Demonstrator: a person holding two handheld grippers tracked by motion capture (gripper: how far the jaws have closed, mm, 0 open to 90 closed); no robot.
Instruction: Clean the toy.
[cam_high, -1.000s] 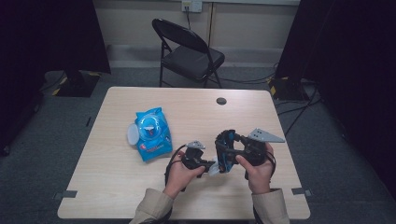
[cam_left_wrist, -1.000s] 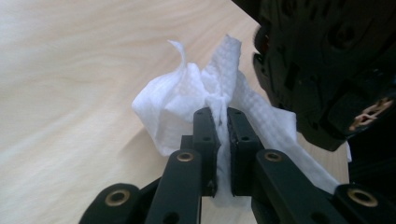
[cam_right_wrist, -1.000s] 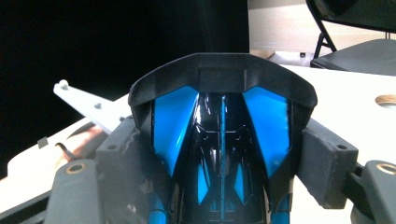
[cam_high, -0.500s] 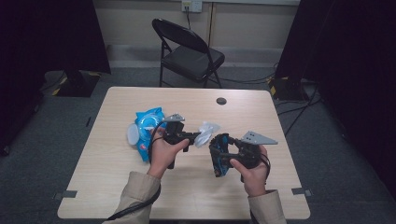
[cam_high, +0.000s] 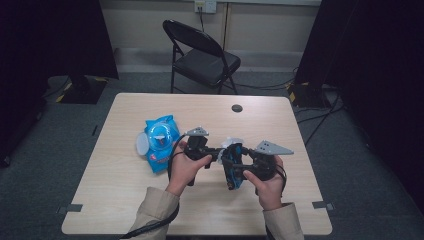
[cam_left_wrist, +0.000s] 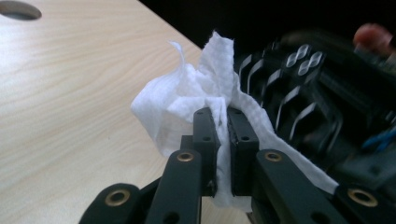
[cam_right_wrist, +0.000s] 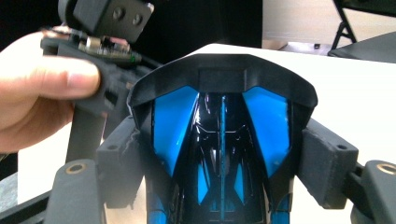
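While the left tongs (cam_left_wrist: 223, 140) pinch a white wipe (cam_left_wrist: 187, 107) against the blue-and-black toy car (cam_right_wrist: 222, 140) (clamped in the wide-spread right tongs (cam_right_wrist: 219, 163)), wiping seems underway; next, steady strokes.

Left gripper (cam_high: 216, 152) raised off the desk, jaws pinched nearly together, pointing at the right gripper (cam_high: 235, 167); right jaws spread wide, clamped; both hands close together.
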